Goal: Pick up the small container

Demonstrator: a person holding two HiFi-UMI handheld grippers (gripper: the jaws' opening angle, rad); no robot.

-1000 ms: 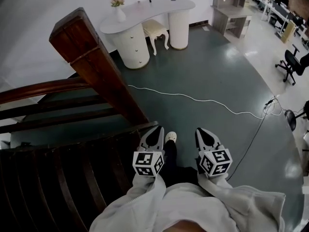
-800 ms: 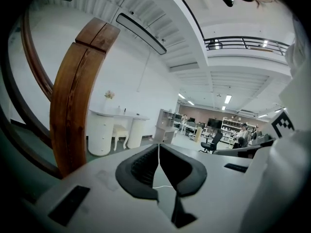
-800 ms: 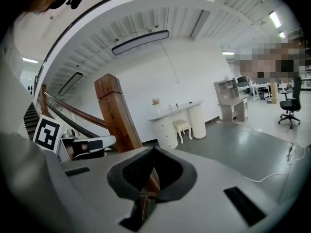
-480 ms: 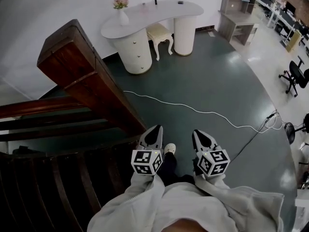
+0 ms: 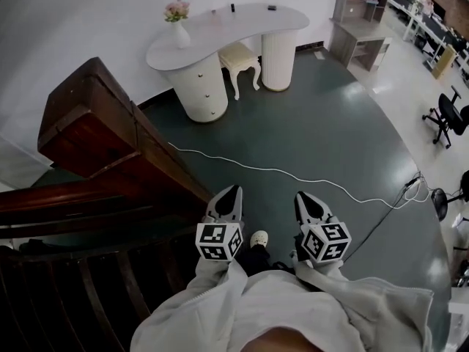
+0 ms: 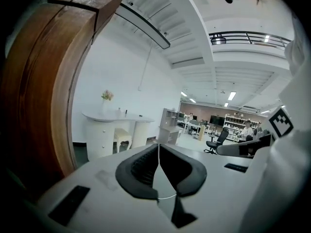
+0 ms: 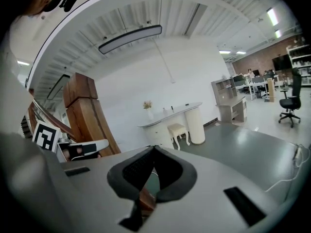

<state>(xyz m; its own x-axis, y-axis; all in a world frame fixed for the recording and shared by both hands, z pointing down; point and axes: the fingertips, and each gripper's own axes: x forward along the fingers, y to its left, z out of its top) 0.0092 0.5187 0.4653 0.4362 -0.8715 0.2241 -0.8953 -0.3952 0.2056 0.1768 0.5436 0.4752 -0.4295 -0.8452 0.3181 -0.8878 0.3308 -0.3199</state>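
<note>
I cannot pick out a small container with certainty; a few tiny dark items (image 5: 232,7) lie on the far white desk (image 5: 220,31), too small to name. My left gripper (image 5: 232,190) and right gripper (image 5: 301,196) are held close to the person's body, side by side above the dark green floor, both pointing toward the desk. In the left gripper view the left gripper (image 6: 159,145) has its jaws closed together with nothing between them. The right gripper (image 7: 154,147) in its own view is likewise shut and empty.
A heavy brown wooden stair post (image 5: 95,123) and railing stand close on the left. A white cable (image 5: 293,174) crosses the floor ahead. By the desk are a vase of flowers (image 5: 178,20) and a cream stool (image 5: 240,56). A shelf unit (image 5: 359,35) and office chair (image 5: 447,116) stand at right.
The view has swung, so the stair post sits lower and further left. Both grippers stay shut in much the same place. The person's shoe has drawn back beneath them.
</note>
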